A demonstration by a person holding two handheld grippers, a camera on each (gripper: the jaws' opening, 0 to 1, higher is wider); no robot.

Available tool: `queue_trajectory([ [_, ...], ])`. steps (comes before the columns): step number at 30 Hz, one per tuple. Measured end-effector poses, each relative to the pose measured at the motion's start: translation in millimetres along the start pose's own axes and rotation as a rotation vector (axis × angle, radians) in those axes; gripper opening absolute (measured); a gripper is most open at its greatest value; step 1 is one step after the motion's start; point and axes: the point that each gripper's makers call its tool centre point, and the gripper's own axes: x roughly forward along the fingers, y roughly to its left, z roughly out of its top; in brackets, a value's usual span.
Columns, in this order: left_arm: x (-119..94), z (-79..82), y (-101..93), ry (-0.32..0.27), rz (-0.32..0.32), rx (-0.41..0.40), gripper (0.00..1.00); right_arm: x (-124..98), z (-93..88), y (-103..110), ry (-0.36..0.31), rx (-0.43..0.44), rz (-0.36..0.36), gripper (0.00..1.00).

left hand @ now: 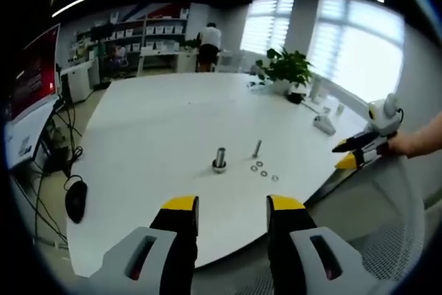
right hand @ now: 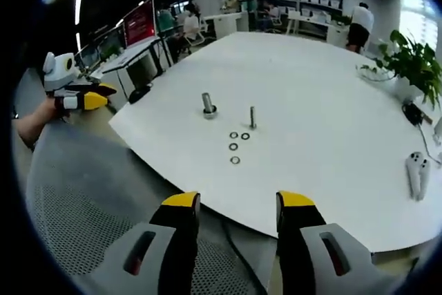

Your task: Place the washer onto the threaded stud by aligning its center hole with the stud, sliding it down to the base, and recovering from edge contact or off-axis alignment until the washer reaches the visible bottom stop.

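yellow-tipped left claw [left hand: 233,206] sits spread wide and empty at the near edge of the white round bench [left hand: 159,129]; right claw [right hand: 237,204] is likewise spread, nothing between the jaws, hovering over a grey mesh chair seat [right hand: 83,205] just off the bench edge. four small flat metal washers [right hand: 235,147] lie loose on the bench in a short cluster, just beside the thin upright threaded stud [right hand: 253,117]. thicker grey metal bolt standing in a nut-like base [right hand: 208,104] is near, to the stud's left in the right gripper view. no washer on the stud yet, so the task looks unstarted. judgement: washers are light, stiff, thin and slick, lying flat on a smooth top, so they'll be hard to get under; expect skating if pushed. best bet is pinching across the outer rim, maybe tipping one up on edge first, and leaving the centre hole clear for the stud. stud is slim, so an off-axis drop will likely catch on the threads; keep the washer level. white handheld controller [right hand: 416,170] and green potted plant [right hand: 414,63] sit well apart from the work.
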Motion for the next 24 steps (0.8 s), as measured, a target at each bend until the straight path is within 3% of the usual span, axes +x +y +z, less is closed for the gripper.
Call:
queue_trajectory([
  [3, 0.1, 0.1, 0.0, 0.002, 0.001, 0.003, 0.37, 1.8, -0.6, -1.4, 0.022, -0.041, -0.016, 0.48],
  [6, 0.7, -1.6, 0.1, 0.013, 0.002, 0.011, 0.37, 5.1, -5.6, 5.3, 0.068, -0.089, 0.016, 0.49],
  [12, -0.3, -0.6, 4.7, 0.005, 0.024, 0.001, 0.37, 5.2, -6.0, 4.4, 0.072, -0.065, 0.022, 0.49],
  [15, 0.2, -3.0, 5.1, 0.017, 0.027, 0.007, 0.36, 9.9, -18.3, 8.3, 0.177, -0.149, 0.051, 0.52],
  [18, 0.6, -4.8, 4.9, 0.028, 0.024, 0.009, 0.36, 18.2, -16.2, 3.7, 0.224, -0.205, 0.052, 0.55],
  [24, 0.9, -5.6, 0.8, 0.034, 0.01, 0.034, 0.35, 40.1, 6.1, 0.5, 0.191, -0.172, 0.074, 0.55],
])
